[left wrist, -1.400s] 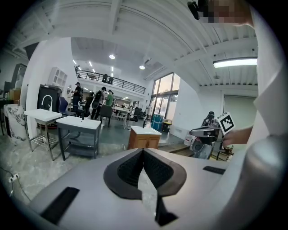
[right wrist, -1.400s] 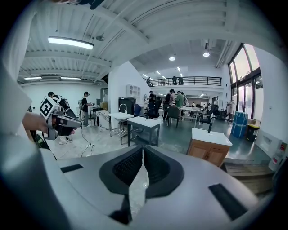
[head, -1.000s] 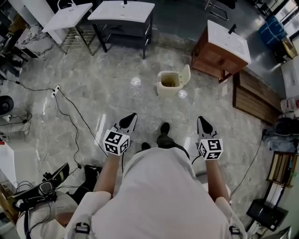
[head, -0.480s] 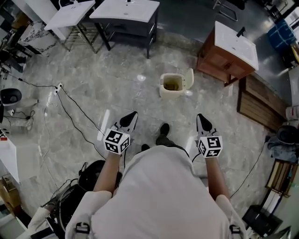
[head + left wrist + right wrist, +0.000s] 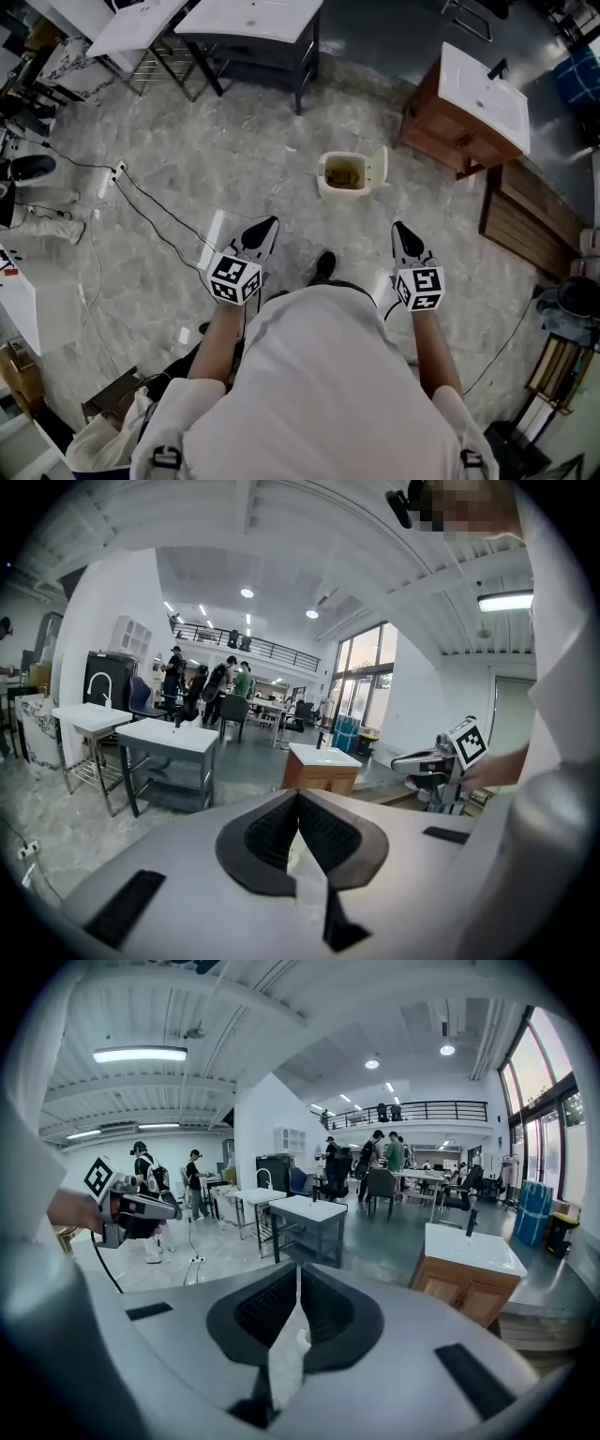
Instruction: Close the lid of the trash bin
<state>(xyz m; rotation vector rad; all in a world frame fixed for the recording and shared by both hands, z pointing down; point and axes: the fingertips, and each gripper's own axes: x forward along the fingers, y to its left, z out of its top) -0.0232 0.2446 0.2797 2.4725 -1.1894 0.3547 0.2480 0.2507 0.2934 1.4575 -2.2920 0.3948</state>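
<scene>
Trash bin (image 5: 343,175) (lid (image 5: 378,165) up) stands in the head view; gripper views show left gripper (image 5: 298,797), right gripper (image 5: 298,1269) closed, empty.

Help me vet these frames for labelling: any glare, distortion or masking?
Head view: sharp, pale light streaks on the glossy floor. Left gripper view: fisheye, black corners, a mosaic patch at top. Right gripper view: fisheye too, ceiling lamp blown out.

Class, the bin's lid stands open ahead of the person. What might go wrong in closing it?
1. The trash bin stands free on the polished floor; a hard push on its lid may slide or tip it.
2. The cable at the person's left could catch a foot.
</scene>
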